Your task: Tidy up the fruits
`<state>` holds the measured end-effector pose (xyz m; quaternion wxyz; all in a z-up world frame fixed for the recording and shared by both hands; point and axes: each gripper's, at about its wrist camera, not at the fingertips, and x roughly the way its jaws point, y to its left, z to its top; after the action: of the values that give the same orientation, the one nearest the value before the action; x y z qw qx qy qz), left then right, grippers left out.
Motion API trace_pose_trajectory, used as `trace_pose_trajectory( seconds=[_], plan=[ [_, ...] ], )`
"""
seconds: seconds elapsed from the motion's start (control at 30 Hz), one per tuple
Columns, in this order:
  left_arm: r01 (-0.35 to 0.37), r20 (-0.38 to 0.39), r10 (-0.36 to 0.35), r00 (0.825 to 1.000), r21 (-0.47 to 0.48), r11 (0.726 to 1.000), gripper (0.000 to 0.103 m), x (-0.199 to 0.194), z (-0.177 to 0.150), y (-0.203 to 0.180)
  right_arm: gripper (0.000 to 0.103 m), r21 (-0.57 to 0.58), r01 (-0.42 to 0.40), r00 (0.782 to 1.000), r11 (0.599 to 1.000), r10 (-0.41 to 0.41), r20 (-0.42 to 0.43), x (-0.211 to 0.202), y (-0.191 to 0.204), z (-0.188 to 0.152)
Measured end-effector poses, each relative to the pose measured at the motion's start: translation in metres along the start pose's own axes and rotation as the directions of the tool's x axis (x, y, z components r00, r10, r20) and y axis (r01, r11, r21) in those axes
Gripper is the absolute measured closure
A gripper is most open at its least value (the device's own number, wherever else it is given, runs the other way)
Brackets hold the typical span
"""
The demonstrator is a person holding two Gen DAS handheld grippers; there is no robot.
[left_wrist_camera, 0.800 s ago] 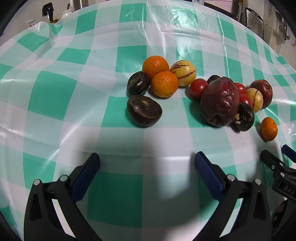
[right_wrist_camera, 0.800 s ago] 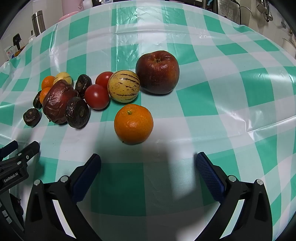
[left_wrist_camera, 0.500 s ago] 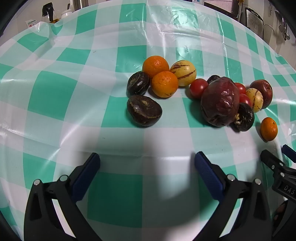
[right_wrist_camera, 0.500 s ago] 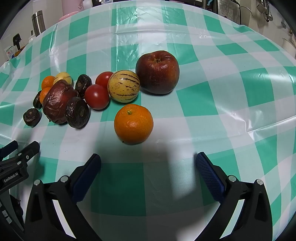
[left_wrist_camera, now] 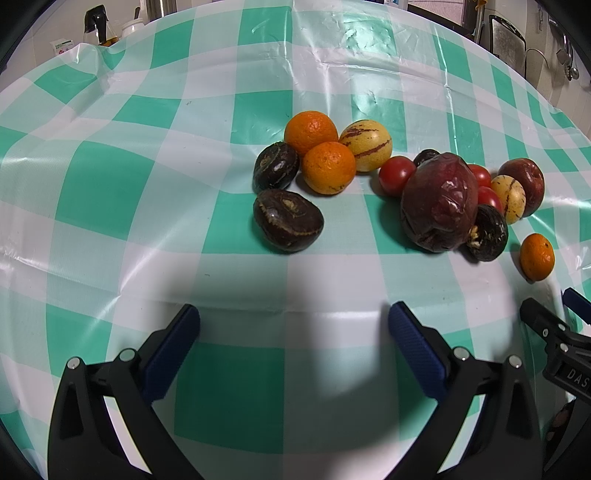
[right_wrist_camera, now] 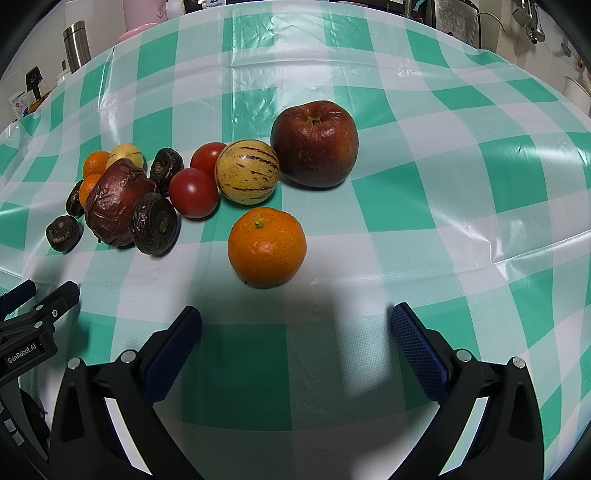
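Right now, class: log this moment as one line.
left hand-held gripper: open, empty | right hand-held gripper: open, empty | nearest: orange | fruits: on tablecloth

Tangerine (right_wrist_camera: pixel 266 246) just ahead of right gripper (right_wrist_camera: pixel 295 345); apple (right_wrist_camera: pixel 314 144) behind it, striped melon (right_wrist_camera: pixel 246 171) and tomatoes (right_wrist_camera: pixel 193 192) left, all on tablecloth (right_wrist_camera: pixel 443 206).

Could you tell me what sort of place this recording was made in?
Most likely a home kitchen: a table under a green-checked plastic tablecloth, a faucet and hanging utensils behind, a steel flask on the counter.
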<state>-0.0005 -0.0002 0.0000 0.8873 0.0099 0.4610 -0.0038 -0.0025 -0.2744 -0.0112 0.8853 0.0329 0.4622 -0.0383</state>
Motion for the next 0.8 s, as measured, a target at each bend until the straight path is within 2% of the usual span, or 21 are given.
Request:
trace_pose_trajectory(
  seconds=[0.8],
  plan=[
    [-0.002,0.0,0.002,1.0,-0.002,1.0,0.001,0.0025,-0.0016,-0.0044,0.004,0.0,0.0,1.0,1.0,0.0,0.0,0.0,0.0,0.0]
  ],
)
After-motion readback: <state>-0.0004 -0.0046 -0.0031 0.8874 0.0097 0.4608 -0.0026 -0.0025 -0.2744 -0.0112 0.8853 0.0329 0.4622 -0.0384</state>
